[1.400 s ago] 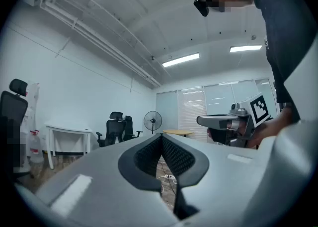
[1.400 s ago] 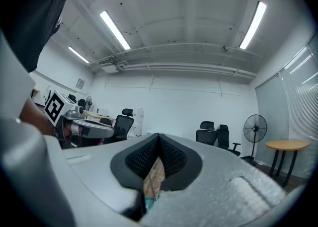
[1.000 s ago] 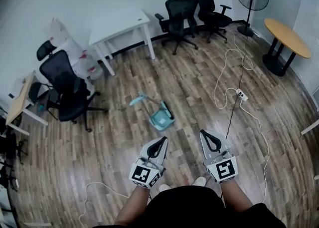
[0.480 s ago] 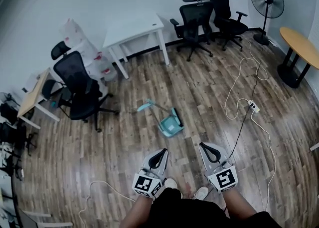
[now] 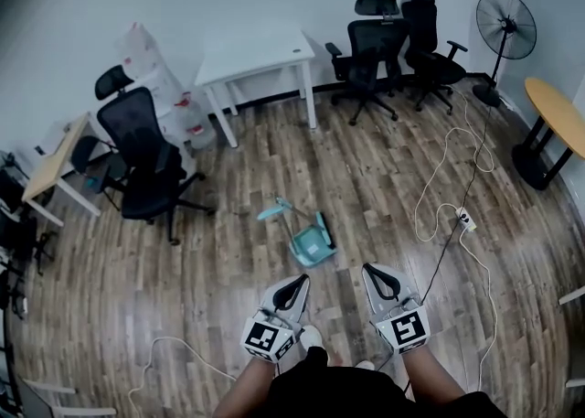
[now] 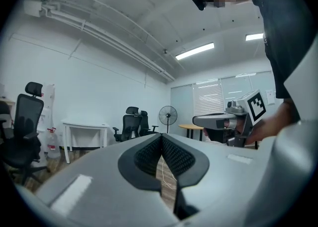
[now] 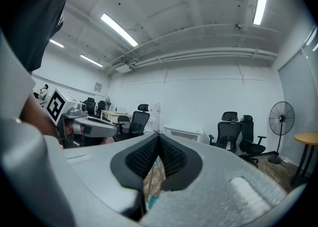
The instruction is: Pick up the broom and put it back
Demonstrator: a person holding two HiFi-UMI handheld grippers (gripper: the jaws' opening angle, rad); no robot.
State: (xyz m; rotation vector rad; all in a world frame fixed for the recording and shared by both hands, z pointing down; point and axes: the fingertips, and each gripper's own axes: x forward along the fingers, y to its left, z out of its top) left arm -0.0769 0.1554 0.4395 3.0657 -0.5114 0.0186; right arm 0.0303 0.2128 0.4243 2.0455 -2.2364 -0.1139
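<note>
A teal broom lies on the wooden floor with its teal dustpan, a short way ahead of both grippers in the head view. My left gripper is held level just below and left of the dustpan, shut and empty. My right gripper is level beside it, to the dustpan's lower right, also shut and empty. In the left gripper view the left gripper has its pads meeting, with the right gripper alongside. In the right gripper view the right gripper is shut, and a teal sliver shows below the jaws.
A white table stands at the far wall. Black office chairs stand at left and at the back. A fan and a round wooden table are at right. A white cable with power strip runs across the floor.
The room has slid rightward in the head view as the person moves. The broom and dustpan lie a little nearer the gripper tips. Both grippers stay shut.
</note>
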